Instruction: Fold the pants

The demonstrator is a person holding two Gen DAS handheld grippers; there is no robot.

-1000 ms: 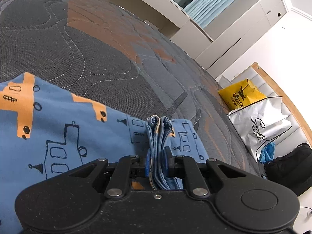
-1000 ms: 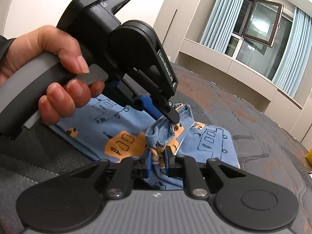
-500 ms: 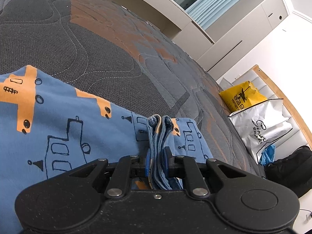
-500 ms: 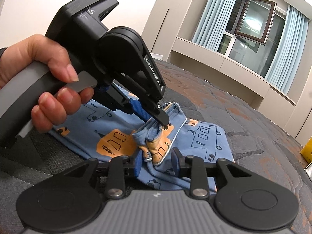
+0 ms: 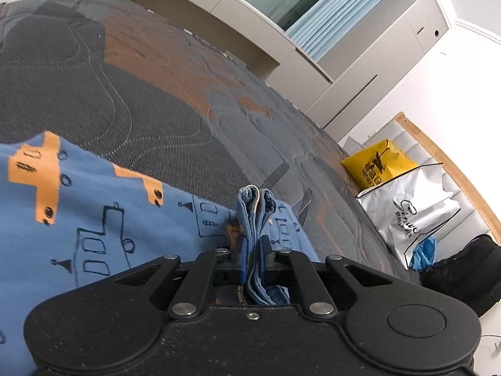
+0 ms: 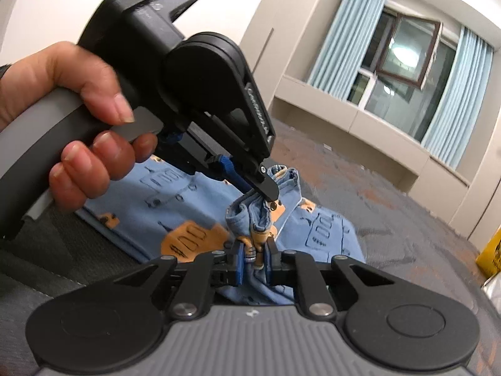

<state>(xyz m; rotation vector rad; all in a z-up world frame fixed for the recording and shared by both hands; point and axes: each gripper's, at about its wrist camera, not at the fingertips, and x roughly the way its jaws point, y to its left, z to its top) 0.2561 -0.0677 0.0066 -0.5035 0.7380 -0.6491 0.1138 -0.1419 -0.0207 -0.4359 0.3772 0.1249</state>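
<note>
On the bed (image 5: 131,100), both claws pinch the bunched hem of the blue pants (image 5: 94,219): the left claw (image 5: 253,244) just tightened, the right claw (image 6: 254,252) reclosed beside it.

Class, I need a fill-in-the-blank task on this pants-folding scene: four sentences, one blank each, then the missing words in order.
1. The left gripper is shut on a bunched edge of the blue ____.
2. The right gripper pinches the same garment, which lies on a grey and orange quilted ____.
3. Beside the silver bag stands a bag coloured ____.
4. The open window is flanked by light ____ curtains.

Missing words: pants; mattress; yellow; blue
</note>
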